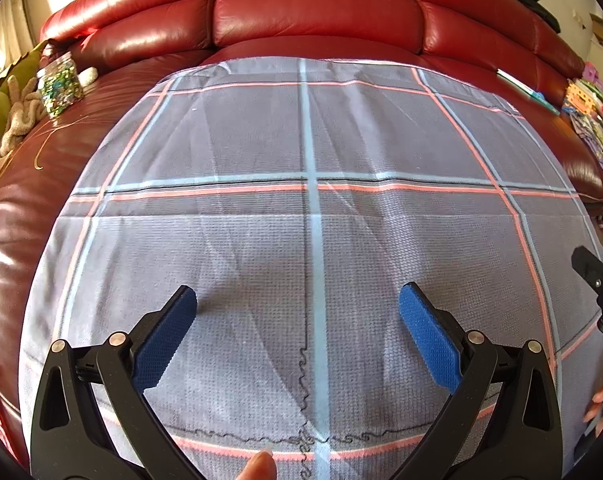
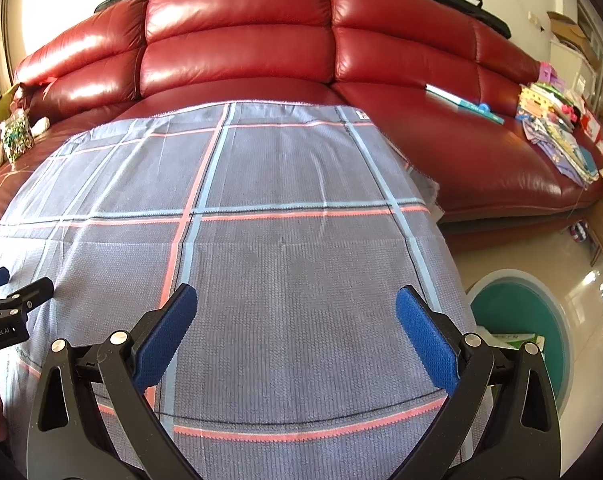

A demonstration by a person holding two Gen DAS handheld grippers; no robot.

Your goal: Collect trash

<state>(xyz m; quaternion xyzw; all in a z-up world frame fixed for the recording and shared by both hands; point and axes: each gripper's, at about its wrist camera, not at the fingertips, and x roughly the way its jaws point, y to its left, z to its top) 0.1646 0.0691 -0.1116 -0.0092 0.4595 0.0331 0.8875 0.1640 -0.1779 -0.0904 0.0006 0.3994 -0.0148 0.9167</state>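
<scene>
Right gripper (image 2: 296, 316) jaws spread over plaid cloth (image 2: 261, 240), red sofa (image 2: 237, 40) behind, green bin (image 2: 517, 308) right

One cloth (image 1: 261, 152), one sofa (image 1: 309, 16), one jar (image 1: 59, 84)

sofa (image 1: 317, 20): glossy red leather | cloth (image 1: 261, 240): grey, pink and pale-blue checks | bin (image 2: 517, 312): teal | tool pads (image 2: 425, 336): blue

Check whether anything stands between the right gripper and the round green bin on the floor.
Nothing visible does. The right gripper, jaws open and empty, hangs over the grey checked cloth; the round green bin stands open-mouthed on the floor just past the cloth's right edge, a white-and-green packet inside.
</scene>
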